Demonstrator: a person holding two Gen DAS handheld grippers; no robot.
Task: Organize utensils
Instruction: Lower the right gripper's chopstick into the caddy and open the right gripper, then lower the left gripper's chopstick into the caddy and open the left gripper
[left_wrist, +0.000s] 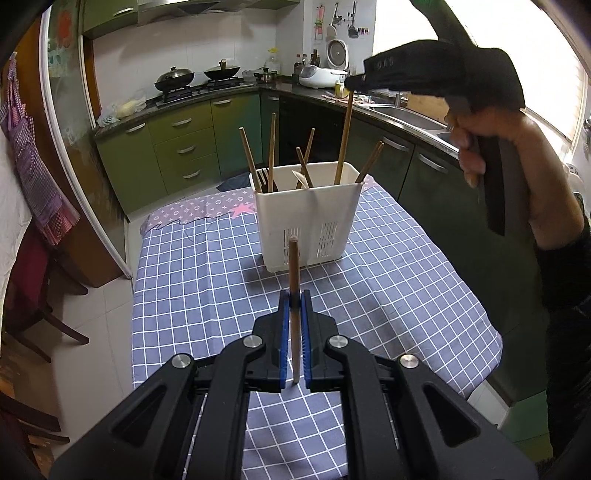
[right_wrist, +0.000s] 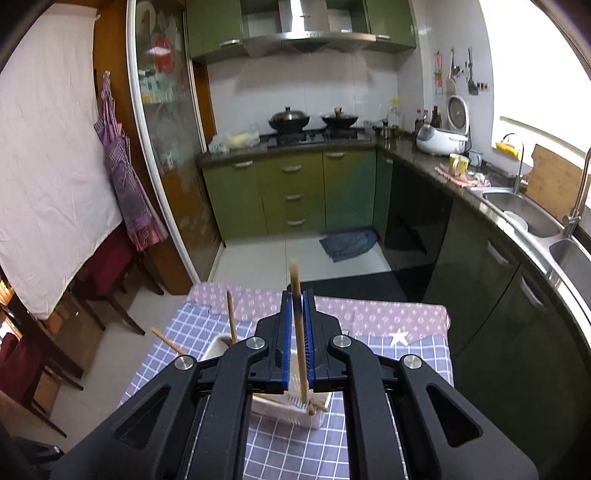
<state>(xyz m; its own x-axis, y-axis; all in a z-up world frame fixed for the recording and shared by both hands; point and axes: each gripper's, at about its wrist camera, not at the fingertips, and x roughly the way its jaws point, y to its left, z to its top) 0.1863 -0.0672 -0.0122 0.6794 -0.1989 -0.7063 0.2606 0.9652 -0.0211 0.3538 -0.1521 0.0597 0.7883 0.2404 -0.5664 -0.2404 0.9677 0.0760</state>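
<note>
Currently one chopstick (right_wrist: 298, 332) hangs upright above the white holder (left_wrist: 308, 218), pinched by the right tongs (right_wrist: 297, 334), ready for lowering in. Nearer the tabletop's (left_wrist: 207, 266) front edge, the left tongs (left_wrist: 294, 332) pinch a second chopstick (left_wrist: 294, 306), which I judge goes next.

White slotted holder (left_wrist: 308, 218) upright on table; wooden chopsticks (left_wrist: 271, 151) standing inside.

My left gripper (left_wrist: 294, 295) matte black with blue ribbed pads (left_wrist: 283, 332), four silver round screws on its linkage arms, my right gripper (right_wrist: 297, 295) identical, my bare-skinned hand (left_wrist: 517, 155) at three o'clock, black sleeve.
</note>
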